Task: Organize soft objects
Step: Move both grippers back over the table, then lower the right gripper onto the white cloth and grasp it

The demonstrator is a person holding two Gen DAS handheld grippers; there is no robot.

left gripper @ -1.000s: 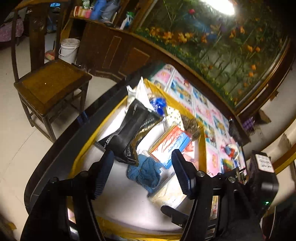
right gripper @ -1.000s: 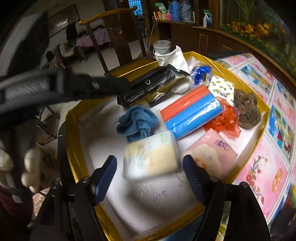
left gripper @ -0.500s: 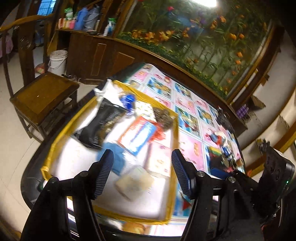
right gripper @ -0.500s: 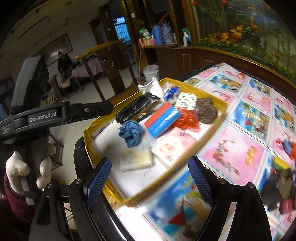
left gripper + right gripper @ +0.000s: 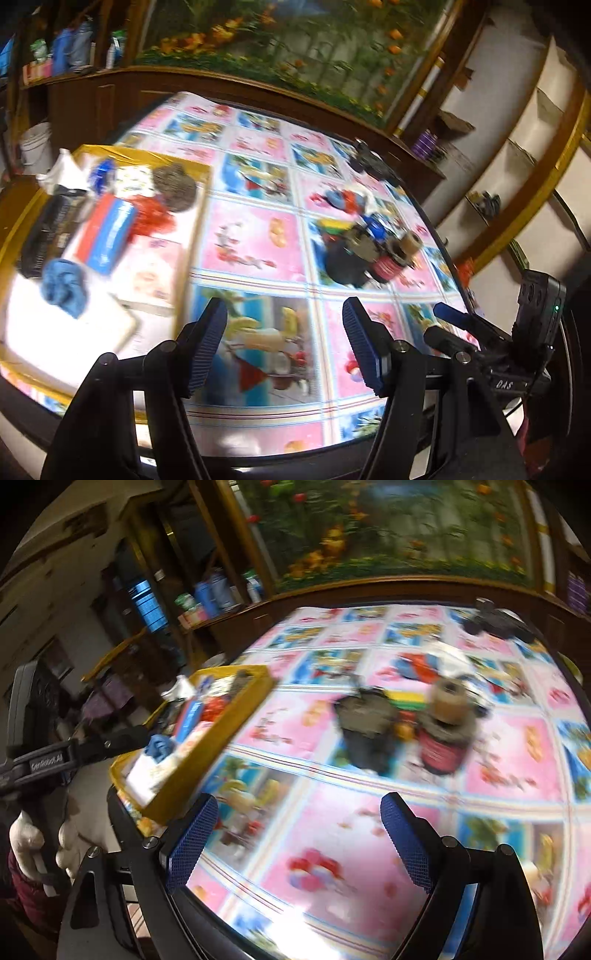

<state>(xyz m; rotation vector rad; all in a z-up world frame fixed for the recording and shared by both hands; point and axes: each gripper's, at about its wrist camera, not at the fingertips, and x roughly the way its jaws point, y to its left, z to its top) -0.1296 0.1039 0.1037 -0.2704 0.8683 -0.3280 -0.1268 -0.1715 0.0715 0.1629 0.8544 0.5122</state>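
Observation:
A yellow-rimmed tray [image 5: 201,206] at the table's left holds soft goods: a blue cloth [image 5: 64,286], a red-and-blue pack [image 5: 109,230], a pink packet [image 5: 153,273], a brown scourer [image 5: 173,182] and a black pouch [image 5: 50,232]. The tray also shows in the right wrist view [image 5: 207,760]. A blurred pile of loose items [image 5: 365,243] lies at the table's right, with a twine spool [image 5: 448,701] and a dark pouch [image 5: 364,727]. My left gripper [image 5: 282,347] is open and empty above the tablecloth. My right gripper [image 5: 299,843] is open and empty, short of the pile.
The table carries a pink-and-blue picture tablecloth [image 5: 255,236]. A dark object [image 5: 495,622] lies at the far right edge. A wooden cabinet with bottles [image 5: 218,594] and a flower mural stand behind. A white bucket [image 5: 35,146] is on the floor at left.
Both grippers have pulled back from the tray and swung right toward the pile of loose items. The pale wrapped pack lies in the tray. Both stay open.

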